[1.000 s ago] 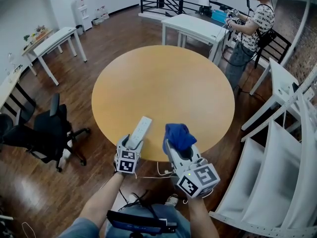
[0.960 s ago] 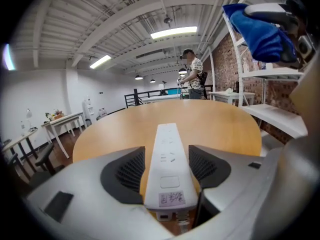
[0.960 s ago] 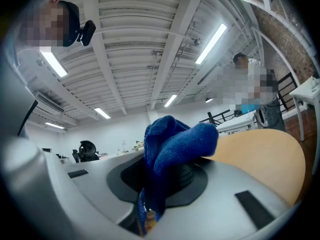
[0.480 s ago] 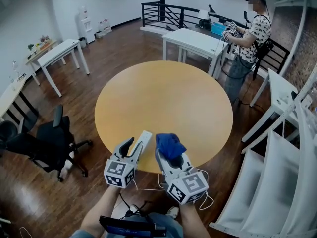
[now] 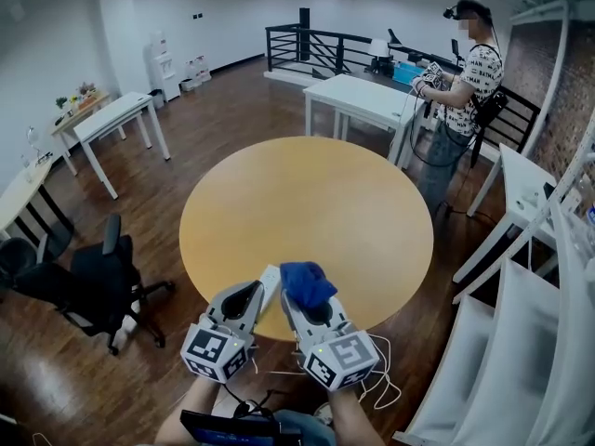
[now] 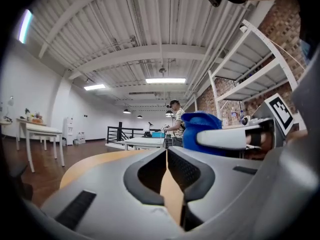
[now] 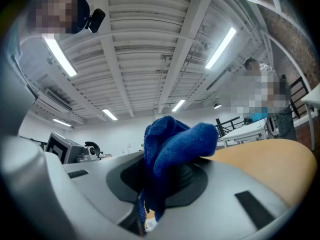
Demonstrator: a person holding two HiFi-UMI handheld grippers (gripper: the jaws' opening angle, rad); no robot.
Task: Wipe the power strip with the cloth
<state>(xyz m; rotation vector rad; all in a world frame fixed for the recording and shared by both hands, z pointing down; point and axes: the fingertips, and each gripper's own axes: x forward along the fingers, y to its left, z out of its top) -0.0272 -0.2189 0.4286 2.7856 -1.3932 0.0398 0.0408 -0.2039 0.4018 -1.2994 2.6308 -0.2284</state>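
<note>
The white power strip (image 5: 269,277) lies at the near edge of the round wooden table (image 5: 307,203), mostly hidden between my two grippers. My left gripper (image 5: 247,293) hangs just left of it. Its jaws are shut with nothing in them. In the left gripper view only tabletop shows past the left gripper (image 6: 166,152). My right gripper (image 5: 302,295) is shut on a bunched blue cloth (image 5: 305,281), which sticks up out of its jaws just right of the strip. The right gripper view shows the cloth (image 7: 175,144) pinched in the right gripper (image 7: 165,176).
A person (image 5: 460,72) stands at a white table (image 5: 363,96) beyond the round table. A black office chair (image 5: 93,268) is at the left and white shelving (image 5: 530,323) at the right. Loose cables (image 5: 376,379) lie on the floor below my right gripper.
My left gripper's jaws have gone from open at the strip's near end to shut and empty. Both grippers have drawn back toward me, the cloth still held. The strip stays on the table.
</note>
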